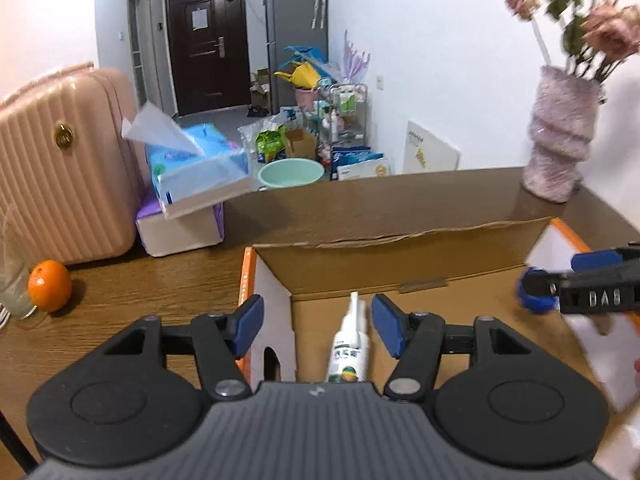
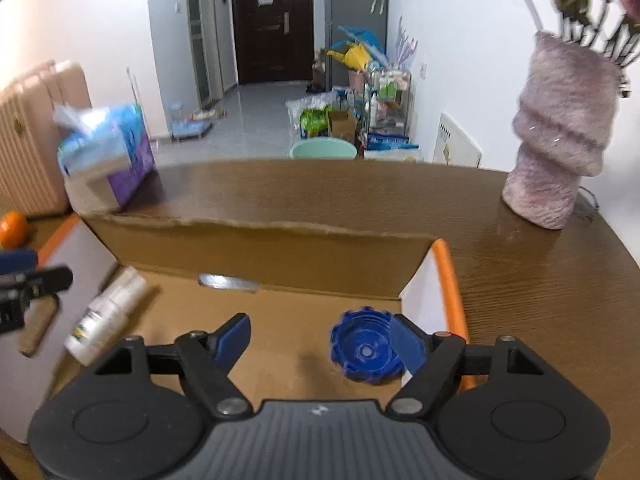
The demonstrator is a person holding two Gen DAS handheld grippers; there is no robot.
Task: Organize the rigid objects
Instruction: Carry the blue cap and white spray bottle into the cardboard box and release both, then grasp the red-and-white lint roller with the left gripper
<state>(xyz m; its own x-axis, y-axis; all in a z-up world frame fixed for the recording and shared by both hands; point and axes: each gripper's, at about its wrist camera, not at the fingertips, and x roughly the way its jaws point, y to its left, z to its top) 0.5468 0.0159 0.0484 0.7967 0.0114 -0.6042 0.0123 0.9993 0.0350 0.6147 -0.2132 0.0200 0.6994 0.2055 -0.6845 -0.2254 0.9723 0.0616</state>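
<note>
An open cardboard box [image 1: 400,264] [image 2: 256,248] with orange edges sits on the wooden table. A white spray bottle [image 1: 349,352] [image 2: 106,320] lies on its floor. My left gripper [image 1: 318,326] is open above it, the bottle between the fingers but not touched. A blue ridged cap [image 2: 366,350] [image 1: 534,294] is in the box by the right wall. My right gripper [image 2: 320,344] is open; the cap sits just inside its right finger [image 2: 408,344], whether touching I cannot tell. The right gripper also shows in the left wrist view [image 1: 560,280].
A pink textured vase [image 1: 560,140] [image 2: 560,136] with flowers stands at the table's far right. Tissue packs [image 1: 188,184] [image 2: 104,156], an orange [image 1: 50,286] [image 2: 12,230], a glass [image 1: 12,280] and a pink suitcase [image 1: 64,160] are at the left.
</note>
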